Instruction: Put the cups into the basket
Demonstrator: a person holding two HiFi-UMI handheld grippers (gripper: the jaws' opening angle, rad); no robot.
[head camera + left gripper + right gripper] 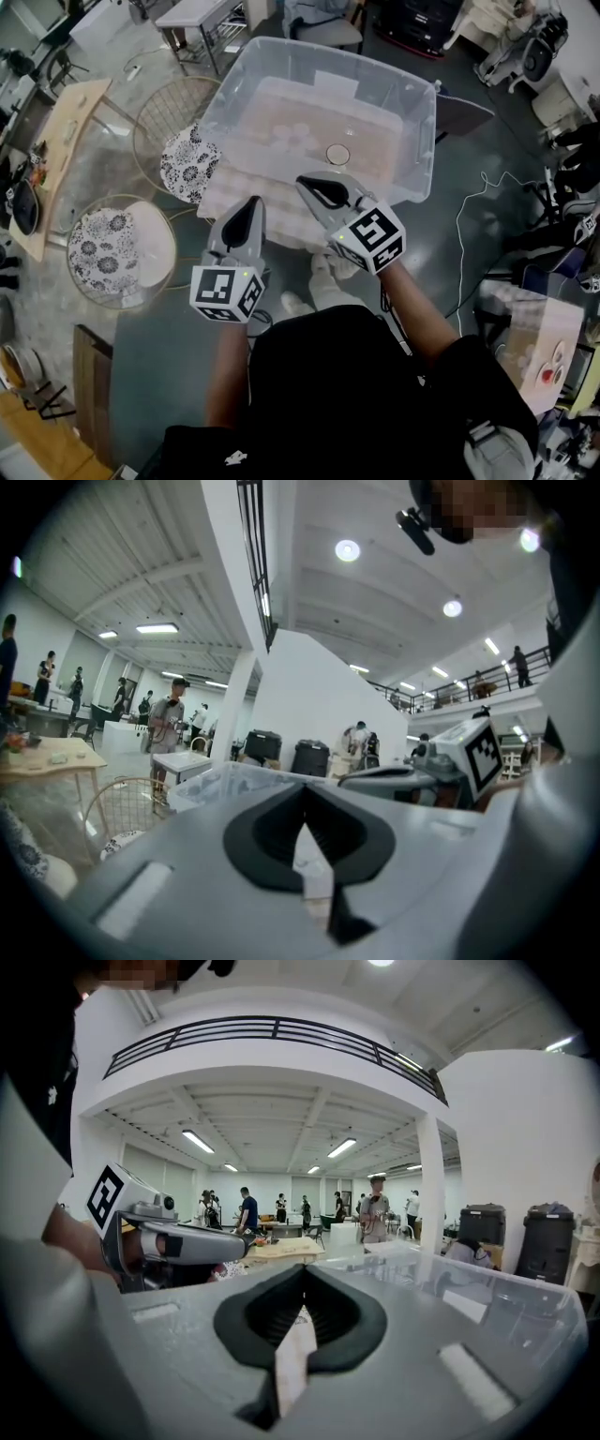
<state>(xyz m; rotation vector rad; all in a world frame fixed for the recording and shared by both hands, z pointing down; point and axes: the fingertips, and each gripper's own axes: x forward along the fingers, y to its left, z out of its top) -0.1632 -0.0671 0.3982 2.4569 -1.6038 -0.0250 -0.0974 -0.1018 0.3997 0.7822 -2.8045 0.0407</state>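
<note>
Both grippers sit low-centre in the head view, just in front of the clear bin [418, 141] that fills the upper middle. Left gripper [251, 202]: fingers pressed together, nothing between them; its own view shows the tips meeting w/ only a thin slit behind. Right gripper [307, 184]: same, fingers together and empty, nose pointing up-left toward the bin's near wall. So no cup is held yet. The cups look to be inside the bin: one round rim, prob. a cup [337, 155], shows near the bin's centre-right, and fainter pale circles up-left of it may be more, but they're too washed out to count. The baskets seem to be the two round wire ones at left: upper basket [142, 117] just beside the bin's left wall, lower basket [73, 270] further down-left, each w/ a floral cloth [187, 161] in it. Which one is meant I can't tell; the upper is nearer. Step in hand, as I read it: reach in for the first cup. To do it well: open the fingers wide before crossing the bin rim, not inside it; come down over the wall rather than nudging it; take the cup by one side wall, one finger in and one out, since it looks thin and prob. crushes or slips if squeezed hard. The right gripper is closer to the visible cup, the left to the baskets.
</note>
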